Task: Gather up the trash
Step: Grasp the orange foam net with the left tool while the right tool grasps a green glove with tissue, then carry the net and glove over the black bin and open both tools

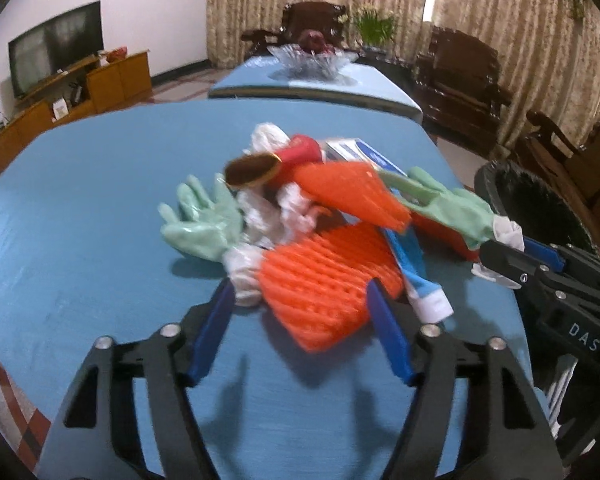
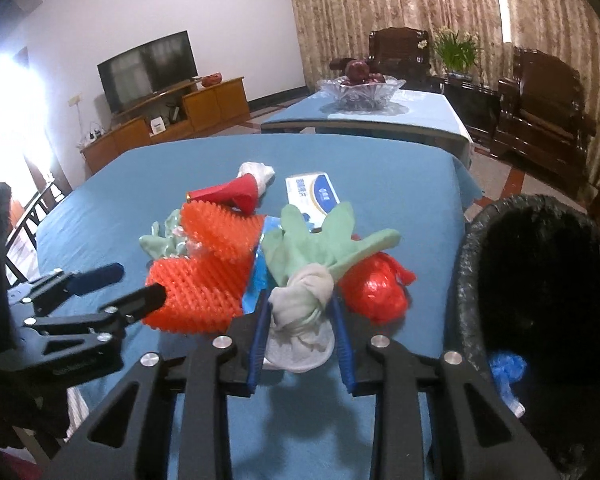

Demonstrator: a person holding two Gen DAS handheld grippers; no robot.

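A trash pile lies on the blue table (image 1: 80, 208): two orange foam nets (image 1: 324, 284), green gloves (image 1: 200, 220), a red cup (image 1: 300, 152), white crumpled paper (image 1: 268, 136), a white-blue box (image 1: 360, 152). My left gripper (image 1: 300, 292) is open with its jaws either side of the near orange net. My right gripper (image 2: 300, 312) is shut on the white cuff of a green glove (image 2: 304, 296); it also shows in the left wrist view (image 1: 512, 248). A red plastic bag (image 2: 376, 288) lies beside the glove.
A bin lined with a black bag (image 2: 540, 280) stands at the table's right edge, with something blue inside. A second blue table with a glass fruit bowl (image 2: 360, 88) stands behind. Dark wooden chairs (image 2: 540, 112) and a TV cabinet (image 2: 172, 116) line the room.
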